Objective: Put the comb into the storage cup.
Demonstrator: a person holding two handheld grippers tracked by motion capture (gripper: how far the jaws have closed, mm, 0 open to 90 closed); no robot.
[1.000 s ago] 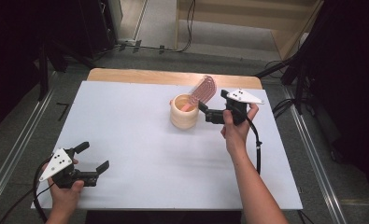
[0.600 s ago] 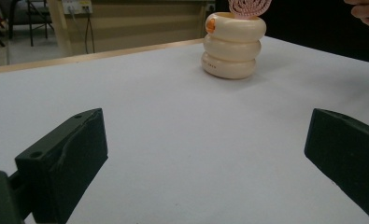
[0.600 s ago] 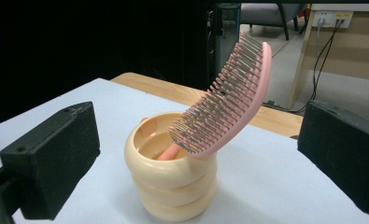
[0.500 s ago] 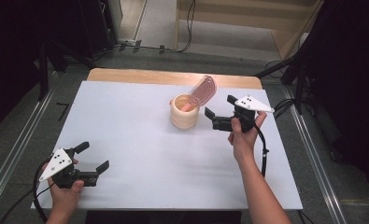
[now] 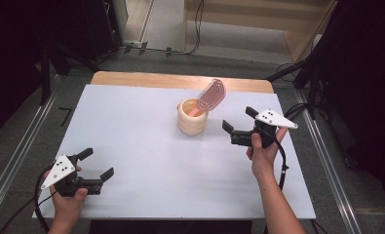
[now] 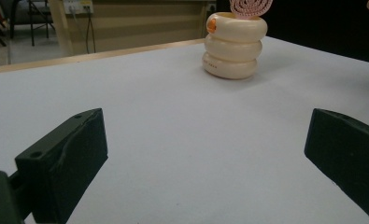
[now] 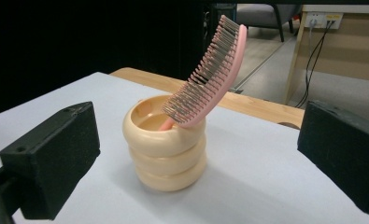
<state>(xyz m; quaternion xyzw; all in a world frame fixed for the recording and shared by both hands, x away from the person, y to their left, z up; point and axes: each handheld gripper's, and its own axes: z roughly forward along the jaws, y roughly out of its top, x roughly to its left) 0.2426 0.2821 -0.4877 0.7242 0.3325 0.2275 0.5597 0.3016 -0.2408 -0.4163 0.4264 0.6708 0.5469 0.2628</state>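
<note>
Backed away from the holder (image 5: 192, 117) within the last second: right tool (image 5: 239, 127), earlier up close beside the brush (image 5: 211, 94), now nearer the table (image 5: 131, 126) edge on the right, jaws spread wide and empty. Pink brush left standing handle-down in the cream ringed holder, head leaning out over the rim toward the far right. Reads as a finished placement, with release done and retreat under way. Left tool (image 5: 95, 163) parked at the near left corner, unmoved, jaws likewise apart and holding nothing, well apart from the holder.
</note>
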